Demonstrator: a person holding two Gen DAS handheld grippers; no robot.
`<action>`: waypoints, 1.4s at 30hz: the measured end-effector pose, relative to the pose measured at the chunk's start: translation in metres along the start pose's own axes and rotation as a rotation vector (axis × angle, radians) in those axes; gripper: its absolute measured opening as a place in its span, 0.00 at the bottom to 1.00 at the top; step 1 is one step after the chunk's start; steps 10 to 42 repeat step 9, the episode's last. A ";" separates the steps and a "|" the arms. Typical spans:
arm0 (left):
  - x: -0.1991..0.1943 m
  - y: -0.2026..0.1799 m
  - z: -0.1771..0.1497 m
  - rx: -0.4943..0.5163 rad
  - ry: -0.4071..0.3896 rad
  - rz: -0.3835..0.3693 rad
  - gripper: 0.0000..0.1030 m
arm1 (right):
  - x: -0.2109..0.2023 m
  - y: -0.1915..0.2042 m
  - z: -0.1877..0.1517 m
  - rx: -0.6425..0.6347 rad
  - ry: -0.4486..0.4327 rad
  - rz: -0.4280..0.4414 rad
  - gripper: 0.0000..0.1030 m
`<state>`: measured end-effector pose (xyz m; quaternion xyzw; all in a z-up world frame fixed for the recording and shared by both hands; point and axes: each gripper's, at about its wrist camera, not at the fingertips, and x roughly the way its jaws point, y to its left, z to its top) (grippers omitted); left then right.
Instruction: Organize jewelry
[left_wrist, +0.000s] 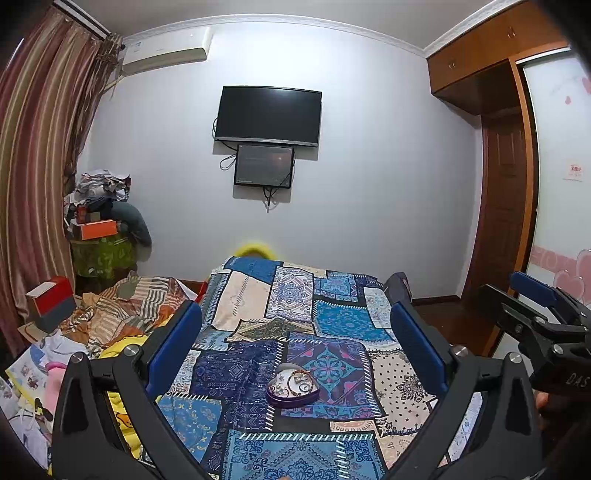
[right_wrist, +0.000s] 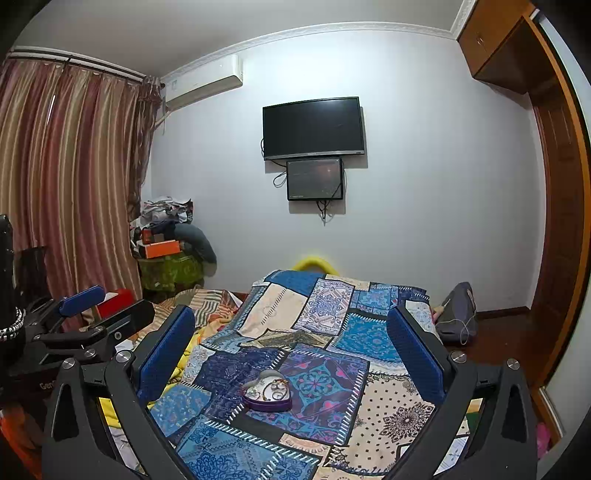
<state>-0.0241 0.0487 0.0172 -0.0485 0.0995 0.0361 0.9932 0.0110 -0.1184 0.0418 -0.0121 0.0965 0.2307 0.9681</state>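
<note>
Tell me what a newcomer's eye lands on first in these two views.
The bright patchwork bedspread fills the middle of both views, with a small purple heart-shaped jewelry box lying open on it, rings and bracelets inside. Above, a dark TV hangs on the far wall over a smaller screen. Each hand-held gripper frames the bed with open blue pads: left, right.

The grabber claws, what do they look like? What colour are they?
Both the left gripper and the right gripper have black plastic arms with shiny silver bolts. Each finger wears a flat blue pad. White letters mark the right gripper's black body.
</note>
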 end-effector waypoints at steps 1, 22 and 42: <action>0.000 -0.001 0.000 0.001 0.001 -0.001 0.99 | 0.000 0.000 0.000 0.000 0.001 0.000 1.00; 0.001 -0.002 -0.001 -0.001 0.003 0.000 0.99 | 0.004 -0.001 -0.001 -0.002 0.010 -0.001 1.00; 0.001 -0.002 -0.001 -0.001 0.003 0.000 0.99 | 0.004 -0.001 -0.001 -0.002 0.010 -0.001 1.00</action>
